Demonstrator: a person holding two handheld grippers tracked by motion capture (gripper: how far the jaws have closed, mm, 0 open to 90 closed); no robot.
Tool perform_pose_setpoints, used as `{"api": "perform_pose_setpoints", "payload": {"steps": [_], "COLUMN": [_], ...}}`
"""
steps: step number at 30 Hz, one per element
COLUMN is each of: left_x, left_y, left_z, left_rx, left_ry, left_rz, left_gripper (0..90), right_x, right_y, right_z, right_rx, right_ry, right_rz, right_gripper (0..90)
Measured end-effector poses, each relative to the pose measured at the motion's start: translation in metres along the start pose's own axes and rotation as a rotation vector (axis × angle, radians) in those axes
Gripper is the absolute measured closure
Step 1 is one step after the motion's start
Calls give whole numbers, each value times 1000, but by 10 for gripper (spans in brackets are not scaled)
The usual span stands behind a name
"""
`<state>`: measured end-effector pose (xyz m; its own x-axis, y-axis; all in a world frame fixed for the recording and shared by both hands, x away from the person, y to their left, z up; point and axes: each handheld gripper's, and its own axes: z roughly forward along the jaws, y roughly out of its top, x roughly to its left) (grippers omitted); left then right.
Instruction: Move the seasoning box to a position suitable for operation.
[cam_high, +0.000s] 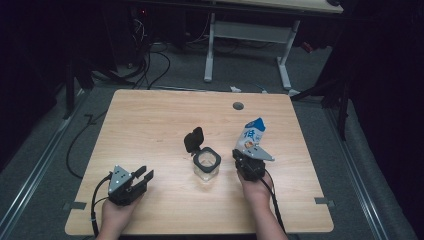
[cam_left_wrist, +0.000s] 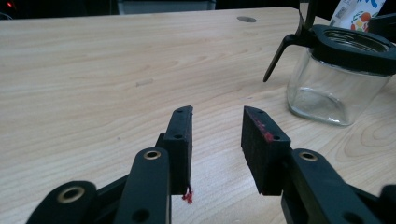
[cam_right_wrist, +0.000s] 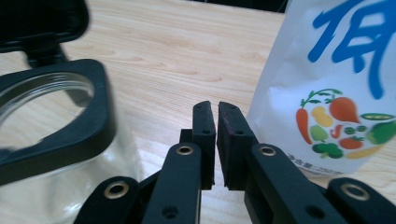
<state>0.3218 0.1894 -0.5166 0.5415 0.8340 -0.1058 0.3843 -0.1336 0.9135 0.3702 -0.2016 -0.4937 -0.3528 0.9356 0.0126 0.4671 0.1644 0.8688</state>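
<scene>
One wooden table, one glass jar — its single black lid flipped open — one white carton, two handheld grippers — left, right.

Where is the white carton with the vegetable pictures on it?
In the high view the white carton stands right of centre on the table, just right of the open glass jar and directly beyond the right gripper.

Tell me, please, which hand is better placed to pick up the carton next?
Right, probably. The right gripper sits just beside the carton, jaws nearly shut with nothing between them. The left gripper is farther off, beyond the open jar.
</scene>
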Motion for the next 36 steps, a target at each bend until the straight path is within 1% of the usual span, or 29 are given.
{"api": "perform_pose_setpoints", "payload": {"steps": [2,3,4,5,6,9,10,11,12,14,15,16,22,27,31,36], "left_x": [0,0,0,-1,-1,-1,-1,0,0,2,2,3,1,0,0,0], "left_y": [-1,-1,-1,-2,-2,-3,-3,-3,-3,-4,-4,-4,-3,-4,-4,-4], "left_z": [1,2,3,4,4,4,4,4,4,3,3,3,3,2,3,3], "left_rx": [3,5,11,13,15,16,13,12,12,12,12,11,9,10,9,13], "left_ry": [-1,-6,-9,-10,-13,-17,-16,-15,-15,-13,-11,-12,-12,-12,-10,-8], "left_rz": [0,-4,-3,-5,-3,-8,-12,-23,-23,-26,-27,-28,-26,-25,-26,-25], "left_gripper": [642,642,642,646,646,649,653,653,656,661,661,663,665,667,668,665], "right_x": [0,0,0,1,1,0,-1,-2,-2,-2,-2,-2,-4,-5,-8,-13], "right_y": [3,3,5,10,10,17,18,18,18,15,15,12,7,4,1,-5], "right_z": [8,8,13,24,24,39,47,50,50,55,55,56,51,47,41,33], "right_rx": [4,4,10,19,19,31,45,53,53,73,73,85,91,93,91,89], "right_ry": [-9,-9,-13,-30,-30,-54,-67,-66,-66,-84,-84,-90,-95,-97,-97,-99], "right_rz": [3,3,-1,-11,-11,-11,-8,-7,-7,-8,-8,-15,-25,-19,-27,-21], "right_gripper": [857,857,859,875,875,896,899,899,899,899,899,899,899,898,896,888]}}
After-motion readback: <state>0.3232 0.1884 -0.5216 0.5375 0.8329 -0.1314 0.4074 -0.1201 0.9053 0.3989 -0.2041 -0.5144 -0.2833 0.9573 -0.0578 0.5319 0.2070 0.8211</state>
